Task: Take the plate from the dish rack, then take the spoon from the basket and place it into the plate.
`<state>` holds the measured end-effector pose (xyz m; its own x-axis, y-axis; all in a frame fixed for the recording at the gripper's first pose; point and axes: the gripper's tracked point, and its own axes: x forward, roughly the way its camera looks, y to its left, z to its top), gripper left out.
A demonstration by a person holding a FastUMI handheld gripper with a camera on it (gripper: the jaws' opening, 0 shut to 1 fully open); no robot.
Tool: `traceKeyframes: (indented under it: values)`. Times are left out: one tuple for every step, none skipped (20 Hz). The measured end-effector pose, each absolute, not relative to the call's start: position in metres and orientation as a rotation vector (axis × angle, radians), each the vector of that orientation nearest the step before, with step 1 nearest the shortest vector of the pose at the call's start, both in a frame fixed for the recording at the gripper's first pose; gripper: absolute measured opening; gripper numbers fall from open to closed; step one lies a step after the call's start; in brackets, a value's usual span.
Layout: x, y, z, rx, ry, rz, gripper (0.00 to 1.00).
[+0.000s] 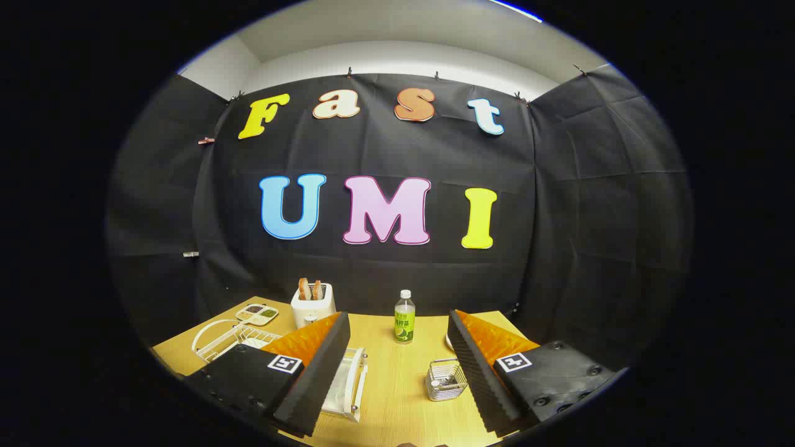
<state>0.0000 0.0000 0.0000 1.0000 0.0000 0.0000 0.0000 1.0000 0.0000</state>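
Gripper view, read from left to right: at the far left of the wooden table (pixel 385 397) sits a white wire dish rack (pixel 227 338), part of it hidden behind the left finger; behind it lies a small divided tray (pixel 258 314) with something dark and green in its sections, and next to that a white toaster (pixel 312 305) with two slices of bread standing in its slots. The plate cannot be made out for certain; a white rimmed piece (pixel 348 385) just inside the left finger may be it or part of the rack. In the middle, beyond the fingers, stands a bottle (pixel 404 318) with a green label. Right of it, close against the right finger, is a small metal wire basket (pixel 445 379); whether the spoon lies inside is too small to tell. A sliver of something white shows behind the right finger. The gripper (pixel 397 397) is spread wide, holding nothing, its fingers above the table and apart from everything. This looks like the very start: the first step, fetching the plate, is not yet done. The next move calls for swinging left toward the rack and lining the parted fingers up with the plate's rim.
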Motion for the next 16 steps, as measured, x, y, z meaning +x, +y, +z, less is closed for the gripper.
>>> traceKeyframes:
  values:
    - [-0.001,0.001,-0.001,-0.003,0.002,0.002,0.97]
    - [-0.002,0.002,-0.002,-0.004,0.005,0.005,0.97]
    - [-0.002,0.003,-0.003,-0.004,0.005,0.007,0.97]
    - [-0.003,0.003,-0.003,-0.005,0.006,0.008,0.97]
    - [-0.002,0.004,-0.003,-0.006,0.006,0.008,0.97]
    - [-0.002,0.004,-0.003,-0.007,0.006,0.009,0.97]
    - [-0.002,0.005,-0.003,-0.007,0.007,0.01,0.97]
    - [-0.001,0.005,-0.004,-0.006,0.009,0.011,0.97]
    - [-0.001,0.006,-0.005,-0.005,0.012,0.012,0.97]
    - [-0.001,0.007,-0.005,-0.005,0.016,0.013,0.97]
    - [-0.001,0.007,-0.005,-0.006,0.017,0.014,0.97]
    - [-0.001,0.008,-0.006,-0.007,0.018,0.014,0.97]
    - [-0.001,0.008,-0.007,-0.009,0.019,0.016,0.97]
    - [0.0,0.009,-0.007,-0.012,0.021,0.017,0.97]
    - [0.0,0.01,-0.008,-0.015,0.023,0.019,0.97]
    - [0.0,0.011,-0.01,-0.017,0.029,0.023,0.97]
